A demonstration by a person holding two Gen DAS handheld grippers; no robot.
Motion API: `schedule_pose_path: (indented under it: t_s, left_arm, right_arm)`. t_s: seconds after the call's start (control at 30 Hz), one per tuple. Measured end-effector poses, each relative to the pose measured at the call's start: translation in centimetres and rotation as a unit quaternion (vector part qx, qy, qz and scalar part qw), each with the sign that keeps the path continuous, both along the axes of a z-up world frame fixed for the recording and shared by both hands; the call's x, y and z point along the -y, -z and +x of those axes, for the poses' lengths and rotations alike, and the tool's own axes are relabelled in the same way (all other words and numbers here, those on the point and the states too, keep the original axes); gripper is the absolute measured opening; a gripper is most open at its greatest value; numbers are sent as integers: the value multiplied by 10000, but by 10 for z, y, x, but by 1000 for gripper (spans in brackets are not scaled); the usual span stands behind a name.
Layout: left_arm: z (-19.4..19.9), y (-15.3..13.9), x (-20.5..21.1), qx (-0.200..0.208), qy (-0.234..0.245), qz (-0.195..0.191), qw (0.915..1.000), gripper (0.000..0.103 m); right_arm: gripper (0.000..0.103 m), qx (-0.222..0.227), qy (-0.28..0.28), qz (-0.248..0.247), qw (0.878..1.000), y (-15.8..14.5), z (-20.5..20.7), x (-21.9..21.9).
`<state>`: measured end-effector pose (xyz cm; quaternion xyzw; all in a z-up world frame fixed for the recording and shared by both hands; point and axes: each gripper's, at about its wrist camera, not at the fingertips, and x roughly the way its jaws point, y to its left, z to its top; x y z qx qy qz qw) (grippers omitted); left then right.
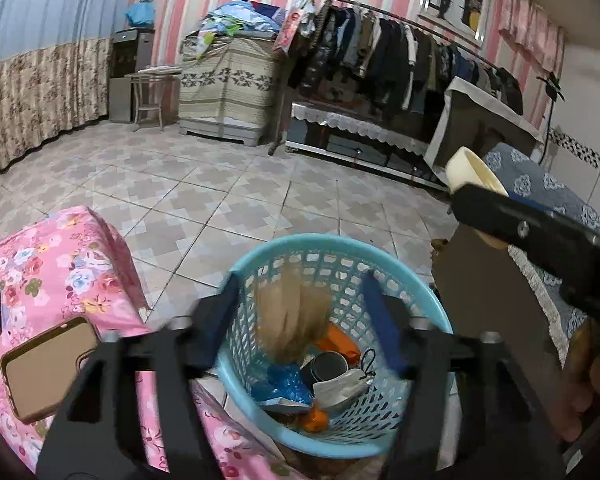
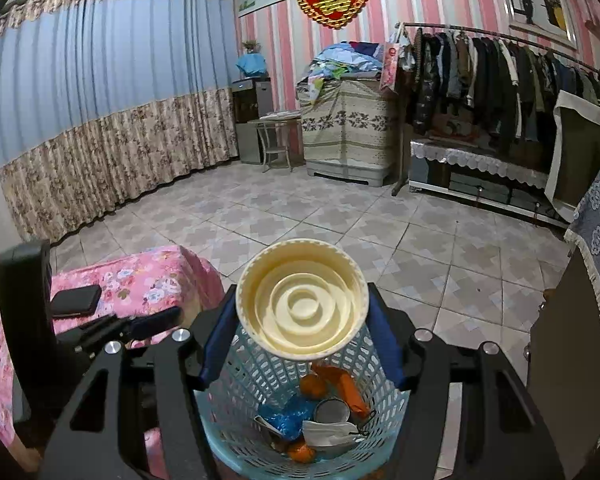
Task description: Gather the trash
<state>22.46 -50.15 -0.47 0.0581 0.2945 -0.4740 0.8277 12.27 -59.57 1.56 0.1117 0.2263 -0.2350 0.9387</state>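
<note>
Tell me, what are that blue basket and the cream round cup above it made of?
The basket looks like moulded plastic: glossy light-blue rim and walls pierced by a regular lattice of holes. The cup, between the right gripper fingers, seems to be thin plastic or coated paper: smooth cream surface, stepped rings inside, a rolled rim. Which of the two I cannot tell.

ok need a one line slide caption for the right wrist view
Right gripper holds a cream paper cup over the blue trash basket, which already contains a face mask.
</note>
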Motion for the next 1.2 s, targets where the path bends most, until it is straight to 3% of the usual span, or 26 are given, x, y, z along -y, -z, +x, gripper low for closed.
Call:
schedule_pose_path:
  t_s: [0.33,0.47,0.63,0.73,0.83,0.97,1.03,1.1,1.2]
  left_arm:
    - [9,-11,-30,150,-344,-14,9993,73]
    - [14,-17,-55,292,-665,-45,9973,92]
    - [16,-34,-112,432,-1023,-52,9938,98]
    - [11,-46,-170,721,-1457,96,9867,98]
    - [3,-53,-233,939,-2043,326,9739,98]
    - [-28,-44,-344,1326,-2996,507,9434,98]
    - [-49,-33,-392,1406,-3339,514,9306,98]
    - [-75,-20,-438,1399,-3815,548,9121,98]
    - [-99,-11,-485,1042,-4212,128,9009,98]
  right_arm:
    - [70,80,-48,-53,9999,-4,1,-8]
    - [71,46,13,-186,9998,-10,3,-12]
    - [82,108,194,-301,9993,-21,4,-24]
    - [88,334,74,-278,9990,-32,12,-48]
    - [93,653,-416,-51,9970,-37,26,-95]
    - [95,862,-1497,269,9846,-11,31,-176]
    - [95,801,-1762,17,9811,16,19,-222]
    - [95,488,-2118,-175,9759,38,8,-263]
    - [95,388,-2522,-517,9655,58,-15,-301]
